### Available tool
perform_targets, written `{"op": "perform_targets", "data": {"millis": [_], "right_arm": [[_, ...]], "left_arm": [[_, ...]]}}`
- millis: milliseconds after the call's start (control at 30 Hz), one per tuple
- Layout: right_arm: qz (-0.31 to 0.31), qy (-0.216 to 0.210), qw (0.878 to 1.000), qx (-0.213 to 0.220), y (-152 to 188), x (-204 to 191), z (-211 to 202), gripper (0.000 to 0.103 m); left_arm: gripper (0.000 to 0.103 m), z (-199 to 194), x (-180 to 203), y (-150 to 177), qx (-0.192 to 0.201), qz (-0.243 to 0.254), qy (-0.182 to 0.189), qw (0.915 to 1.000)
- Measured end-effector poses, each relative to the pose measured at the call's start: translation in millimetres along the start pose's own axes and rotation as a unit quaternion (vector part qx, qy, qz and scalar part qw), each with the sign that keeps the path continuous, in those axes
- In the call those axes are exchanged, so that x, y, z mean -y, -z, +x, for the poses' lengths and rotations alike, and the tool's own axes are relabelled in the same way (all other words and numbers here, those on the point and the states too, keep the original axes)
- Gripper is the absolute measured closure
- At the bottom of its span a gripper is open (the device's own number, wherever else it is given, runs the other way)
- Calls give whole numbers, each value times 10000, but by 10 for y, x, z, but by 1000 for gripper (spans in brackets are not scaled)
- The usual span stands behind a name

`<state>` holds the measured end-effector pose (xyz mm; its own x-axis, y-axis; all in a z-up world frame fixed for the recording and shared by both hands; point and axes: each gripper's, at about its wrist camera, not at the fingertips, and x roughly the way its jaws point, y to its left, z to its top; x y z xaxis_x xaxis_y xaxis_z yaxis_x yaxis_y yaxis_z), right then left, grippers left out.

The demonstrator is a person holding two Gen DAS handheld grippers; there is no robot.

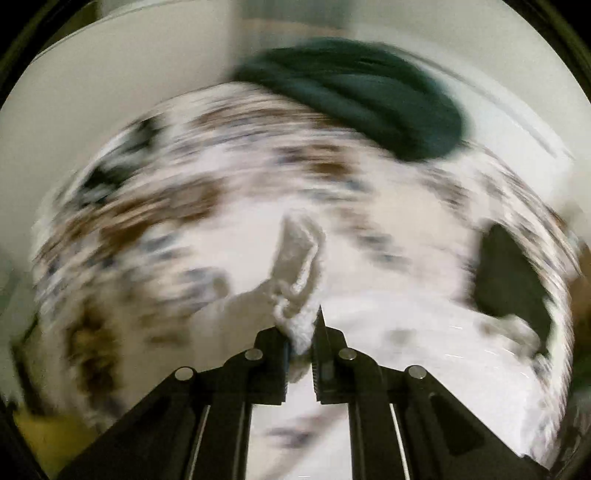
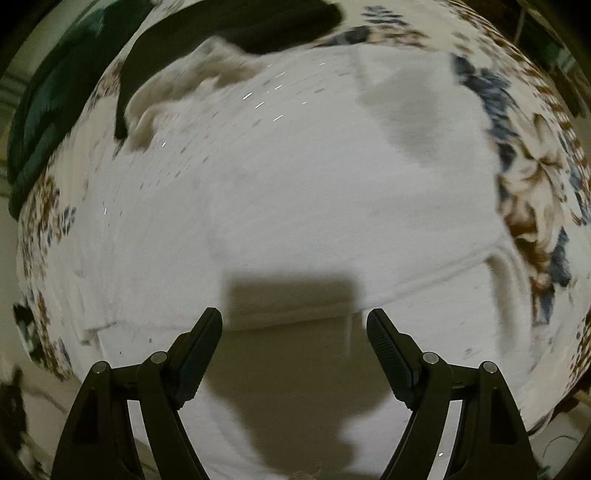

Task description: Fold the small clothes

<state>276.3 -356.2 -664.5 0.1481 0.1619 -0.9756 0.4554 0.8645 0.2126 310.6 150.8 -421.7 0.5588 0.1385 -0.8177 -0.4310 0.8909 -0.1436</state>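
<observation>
A white knitted garment (image 2: 295, 177) lies spread on a floral cloth (image 2: 535, 177). In the left wrist view my left gripper (image 1: 301, 332) is shut on a bunched fold of the white garment (image 1: 295, 266), which rises from the jaws; the picture is smeared by motion. My right gripper (image 2: 294, 321) hangs open above the garment's near part, nothing between its fingers, its shadow falling on the fabric. A dark green garment (image 1: 354, 96) lies at the far side of the cloth and a black one (image 1: 509, 273) to the right.
In the right wrist view the black garment (image 2: 229, 26) and the dark green garment (image 2: 48, 110) sit at the upper left, beside a crumpled beige piece (image 2: 177, 92). The floral cloth (image 1: 147, 206) covers the surface, with a pale wall (image 1: 110, 74) behind it.
</observation>
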Motion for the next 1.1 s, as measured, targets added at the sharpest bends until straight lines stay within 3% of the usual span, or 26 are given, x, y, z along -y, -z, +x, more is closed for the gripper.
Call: {"op": "perform_targets", "data": {"millis": [133, 267, 367, 467, 533, 633, 700, 733, 833, 967, 1100], "right_arm": [[299, -10, 9995, 138, -109, 445, -104, 21], [586, 75, 9981, 158, -247, 923, -142, 21], [739, 141, 9971, 88, -321, 1194, -161, 21], [844, 115, 9963, 68, -360, 1381, -227, 21], [894, 29, 9960, 73, -358, 1509, -296, 21], [1037, -277, 9942, 105, -405, 1636, -441, 21], [1090, -559, 9924, 125, -472, 1551, -456, 21], [1083, -738, 9913, 136, -514, 1498, -478, 21], [964, -1140, 9887, 151, -683, 1181, -417, 21], [887, -1295, 9876, 49, -929, 704, -115, 21], [1129, -1526, 9818, -40, -1164, 433, 108, 21]], "left_arm": [[96, -8, 1370, 133, -95, 970, 952, 9907], [96, -18, 2551, 572, -424, 1778, 1713, 9681], [95, -18, 3037, 900, -766, 2111, 1959, 9546], [91, 1, 3358, 1197, -1022, 2480, 1843, 9456], [90, 16, 3368, 1270, -1031, 2602, 1726, 9444], [69, 6, 3211, 1267, -879, 2548, 1599, 9496], [33, 46, 2982, 1182, -783, 2515, 1364, 9550], [27, 67, 2852, 1124, -713, 2471, 1198, 9589], [24, 138, 2250, 881, -473, 2125, 563, 9744], [18, 244, 1494, 678, -485, 1601, -191, 9857], [18, 368, 1012, 630, -554, 1352, -857, 9855]]}}
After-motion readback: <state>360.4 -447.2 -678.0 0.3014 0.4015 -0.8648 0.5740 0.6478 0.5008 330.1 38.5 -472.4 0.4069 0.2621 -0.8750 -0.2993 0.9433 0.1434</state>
